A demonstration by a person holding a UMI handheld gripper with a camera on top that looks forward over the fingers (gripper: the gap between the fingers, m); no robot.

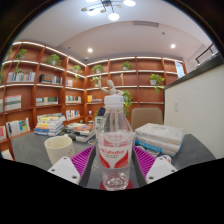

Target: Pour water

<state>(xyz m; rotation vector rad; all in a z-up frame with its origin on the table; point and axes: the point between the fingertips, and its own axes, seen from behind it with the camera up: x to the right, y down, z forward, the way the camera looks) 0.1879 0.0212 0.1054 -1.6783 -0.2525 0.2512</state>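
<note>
A clear plastic water bottle (114, 135) with a red and white label and a white cap stands upright between my fingers. My gripper (113, 168) holds it: both purple pads (84, 160) press on the bottle's lower sides. The bottle looks lifted a little above the grey table (35, 150). A pale yellow-green cup (59, 148) stands on the table just left of the bottle, beyond my left finger.
Stacks of books (50, 124) lie on the table at the back left, and a folded white bundle (160, 138) sits at the right. Wooden bookshelves (40, 85) with plants line the far walls.
</note>
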